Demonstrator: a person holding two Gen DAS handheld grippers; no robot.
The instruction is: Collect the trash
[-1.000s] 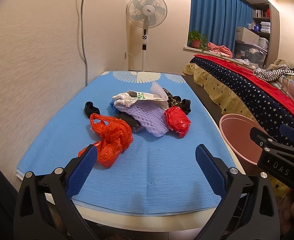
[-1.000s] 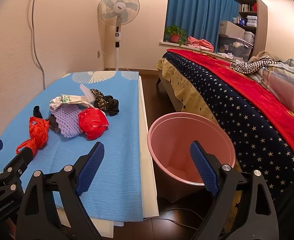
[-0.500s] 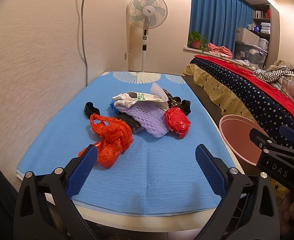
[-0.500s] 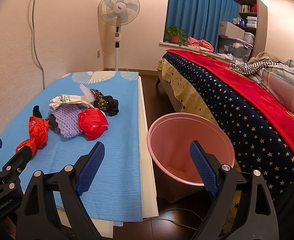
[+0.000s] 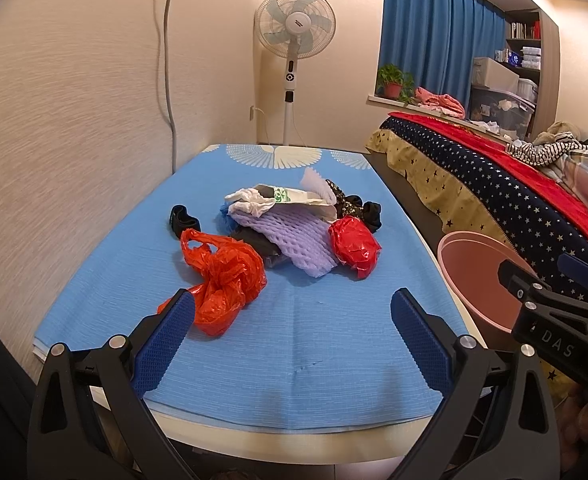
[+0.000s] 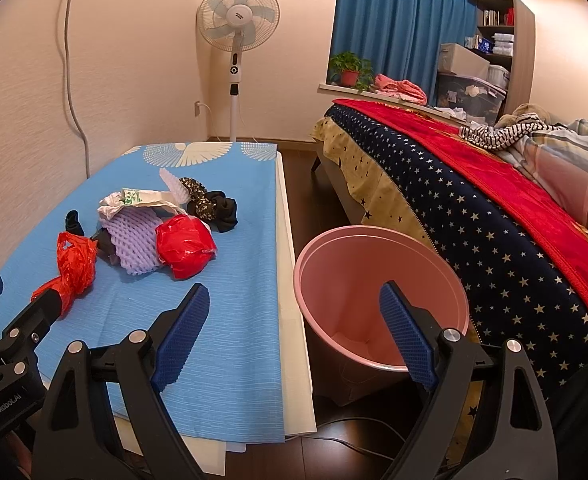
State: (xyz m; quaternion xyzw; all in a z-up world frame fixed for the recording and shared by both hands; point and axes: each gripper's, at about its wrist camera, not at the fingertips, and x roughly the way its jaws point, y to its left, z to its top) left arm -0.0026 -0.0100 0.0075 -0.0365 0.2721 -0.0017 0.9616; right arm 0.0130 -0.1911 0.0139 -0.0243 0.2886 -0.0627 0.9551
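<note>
All the trash sits in a loose heap in the middle of the desk (image 5: 94, 280), on its blue cloth: a crumpled orange-red plastic bag (image 5: 224, 276) nearest, a purple foam net (image 5: 294, 240) behind it, a red wad (image 5: 353, 246) to the right, white wrappers (image 5: 278, 198) on top, and dark scraps (image 5: 184, 218) at the far and left edges. The pink bin (image 6: 377, 304) stands on the floor just right of the desk, beside the bed (image 6: 493, 220), and what shows of its inside looks empty, so I judge that nothing has been collected yet and every piece is left to move. The left tongs (image 5: 292, 336) stand wide and empty at the near end of the desk, short of the orange-red bag. The right tongs (image 6: 294, 328) are also wide and empty, pointing across the gap between desk edge and bin.
</note>
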